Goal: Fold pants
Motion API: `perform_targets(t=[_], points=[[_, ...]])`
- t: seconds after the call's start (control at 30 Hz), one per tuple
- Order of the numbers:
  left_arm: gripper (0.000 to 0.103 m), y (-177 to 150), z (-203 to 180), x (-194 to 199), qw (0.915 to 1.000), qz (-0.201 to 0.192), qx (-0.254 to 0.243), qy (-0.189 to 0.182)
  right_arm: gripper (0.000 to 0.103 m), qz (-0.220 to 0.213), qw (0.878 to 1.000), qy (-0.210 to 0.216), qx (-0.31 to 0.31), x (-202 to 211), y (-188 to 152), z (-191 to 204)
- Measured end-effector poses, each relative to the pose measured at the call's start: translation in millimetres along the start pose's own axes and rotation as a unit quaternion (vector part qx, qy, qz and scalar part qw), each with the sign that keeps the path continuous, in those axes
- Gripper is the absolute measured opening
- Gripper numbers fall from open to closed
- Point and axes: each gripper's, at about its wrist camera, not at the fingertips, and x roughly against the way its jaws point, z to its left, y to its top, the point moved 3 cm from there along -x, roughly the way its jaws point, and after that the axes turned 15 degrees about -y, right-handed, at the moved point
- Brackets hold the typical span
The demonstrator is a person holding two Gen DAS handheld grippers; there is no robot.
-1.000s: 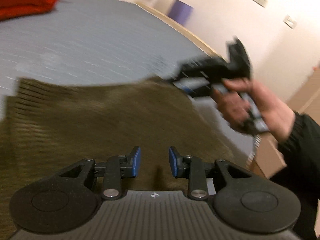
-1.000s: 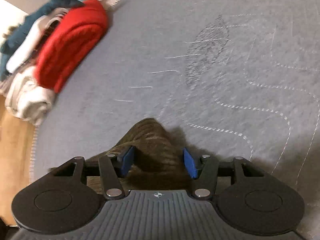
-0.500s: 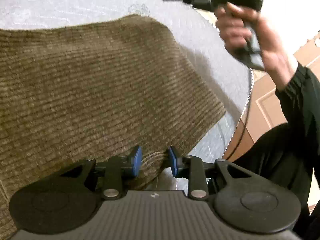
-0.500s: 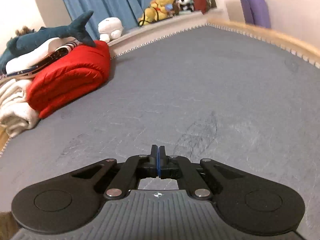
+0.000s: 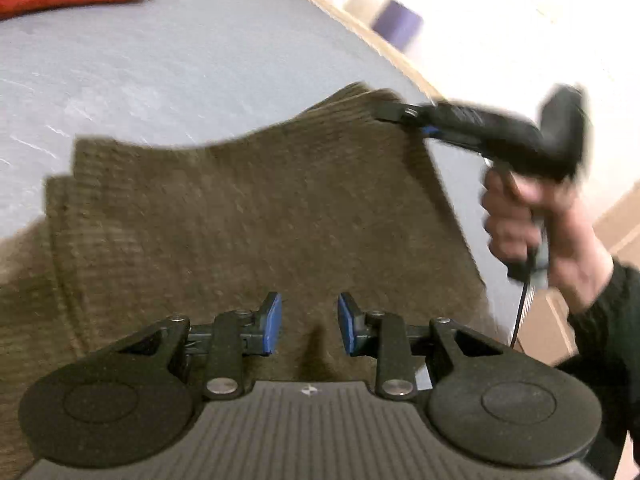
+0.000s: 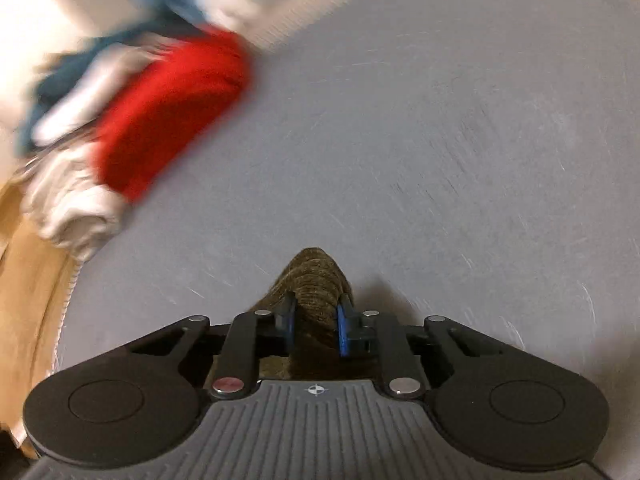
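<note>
The olive-brown corduroy pants [image 5: 248,216] lie spread on the grey bed [image 5: 168,64]. My left gripper [image 5: 309,325] hovers over their near edge with its blue pads apart and nothing between them. My right gripper [image 6: 314,326] is shut on a bunched corner of the pants [image 6: 316,280]. In the left wrist view it [image 5: 394,114] holds the far right corner of the pants, lifted slightly off the bed.
A red folded blanket [image 6: 172,112], a white rolled towel [image 6: 72,208] and a blue plush toy sit at the far side of the grey bed [image 6: 440,140]. A purple item [image 5: 396,22] stands by the wall. The bed edge and wooden floor lie to the right.
Half a second ago my right gripper was shut and empty over bare bed; now it clamps a corner of the pants. My left gripper has moved over the pants and stays open.
</note>
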Motion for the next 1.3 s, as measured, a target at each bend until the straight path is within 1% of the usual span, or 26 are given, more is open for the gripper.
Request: perform_targets(t=[0.03, 0.07, 0.1, 0.13, 0.17, 0.2, 0.27, 0.3, 0.33, 0.37, 0.4, 0.43, 0.47, 0.5, 0.57, 0.67, 0.77, 0.83, 0.93, 0.97, 1.0, 1.03, 1.1, 1.17, 1.23, 1.3], points=[[0.033, 1.9, 2.8, 5.3, 0.9998, -0.016, -0.003, 0.012, 0.020, -0.053, 0.996, 0.005, 0.073, 14.3, -0.1, 19.9], [0.033, 4.3, 4.7, 8.0, 0.9992, -0.031, -0.006, 0.024, 0.021, -0.106, 0.982, 0.006, 0.155, 27.0, -5.4, 40.3], [0.033, 7.1, 8.8, 13.5, 0.9983, -0.047, -0.005, 0.036, 0.022, -0.122, 0.975, -0.001, 0.187, 30.2, -9.9, 48.7], [0.033, 9.7, 13.9, 16.9, 0.9973, -0.057, 0.000, 0.045, 0.024, -0.107, 0.978, -0.020, 0.179, 23.3, -8.6, 44.8], [0.033, 12.0, 21.3, 20.8, 0.9958, -0.069, 0.009, 0.059, 0.030, -0.060, 0.986, -0.070, 0.137, 5.2, -6.2, 29.0], [0.033, 13.7, 29.1, 25.8, 0.9942, -0.077, 0.019, 0.073, 0.030, -0.022, 0.987, -0.128, 0.096, -10.3, -4.2, 10.3], [0.033, 14.8, 45.6, 29.3, 0.9909, -0.079, 0.044, 0.099, 0.032, 0.017, 0.968, -0.250, 0.006, -24.1, -3.2, -32.1], [0.033, 15.6, 55.1, 32.7, 0.9882, -0.072, 0.057, 0.123, 0.032, 0.018, 0.962, -0.270, -0.030, -22.0, -2.1, -48.1], [0.030, 15.5, 67.0, 36.0, 0.9831, -0.057, 0.069, 0.159, 0.032, 0.013, 0.964, -0.263, -0.046, -17.0, 0.6, -54.7], [0.035, 12.4, 78.5, 36.8, 0.9731, -0.042, 0.088, 0.208, 0.032, 0.006, 0.969, -0.245, -0.041, -11.2, 3.5, -53.2], [0.041, 10.8, 86.9, 39.9, 0.9662, -0.045, 0.114, 0.227, 0.033, -0.004, 0.976, -0.217, -0.022, -4.2, 5.3, -42.9], [0.040, 11.0, 90.0, 44.4, 0.9637, -0.057, 0.140, 0.220, 0.037, -0.007, 0.983, -0.186, -0.003, 1.7, 5.7, -32.4], [0.036, 11.6, 90.3, 47.7, 0.9624, -0.066, 0.153, 0.215, 0.049, -0.003, 0.989, -0.148, 0.013, 7.3, 4.1, -22.5], [0.033, 13.9, 86.4, 50.6, 0.9621, -0.074, 0.146, 0.218, 0.062, 0.011, 0.994, -0.109, 0.029, 13.2, -0.8, -13.0], [0.033, 24.5, 67.6, 46.0, 0.9643, -0.086, 0.106, 0.227, 0.073, 0.045, 0.996, -0.064, 0.052, 18.2, -12.6, -1.4], [0.033, 27.1, 48.0, 43.8, 0.9696, -0.099, 0.082, 0.208, 0.077, 0.088, 0.991, -0.071, 0.069, 19.7, -30.2, 0.9], [0.033, 24.3, 37.3, 37.0, 0.9734, -0.099, 0.085, 0.188, 0.088, 0.120, 0.983, -0.120, 0.076, 22.3, -53.1, -8.2], [0.033, 19.7, 26.5, 36.6, 0.9757, -0.100, 0.078, 0.179, 0.089, 0.137, 0.976, -0.148, 0.082, 27.3, -76.8, -14.0], [0.033, 20.4, 14.2, 38.9, 0.9783, -0.107, 0.064, 0.165, 0.094, 0.167, 0.974, -0.133, 0.068, 25.6, -106.6, -19.3], [0.033, 22.0, 9.3, 41.3, 0.9793, -0.110, 0.062, 0.158, 0.094, 0.155, 0.977, -0.130, 0.068, 28.9, -111.6, -17.0], [0.033, 22.9, 5.9, 43.3, 0.9803, -0.113, 0.061, 0.150, 0.085, 0.150, 0.979, -0.120, 0.071, 32.1, -115.3, -11.6], [0.034, 24.2, 2.8, 47.5, 0.9811, -0.116, 0.059, 0.143, 0.084, 0.152, 0.982, -0.098, 0.061, 34.2, -117.8, -8.4], [0.034, 23.0, -3.7, 53.4, 0.9827, -0.121, 0.055, 0.128, 0.054, 0.131, 0.984, -0.111, 0.050, 38.1, -117.4, -1.4], [0.036, 23.8, -10.7, 58.8, 0.9843, -0.124, 0.053, 0.113, 0.038, 0.106, 0.988, -0.110, 0.035, 47.6, -115.0, 3.0], [0.046, 24.9, -15.1, 63.0, 0.9857, -0.129, 0.054, 0.093, 0.034, 0.074, 0.991, -0.104, 0.034, 59.8, -113.2, 14.0], [0.069, 27.7, -18.1, 67.9, 0.9864, -0.138, 0.062, 0.065, 0.033, 0.009, 0.989, -0.091, 0.113, 85.3, -114.9, 52.4]])
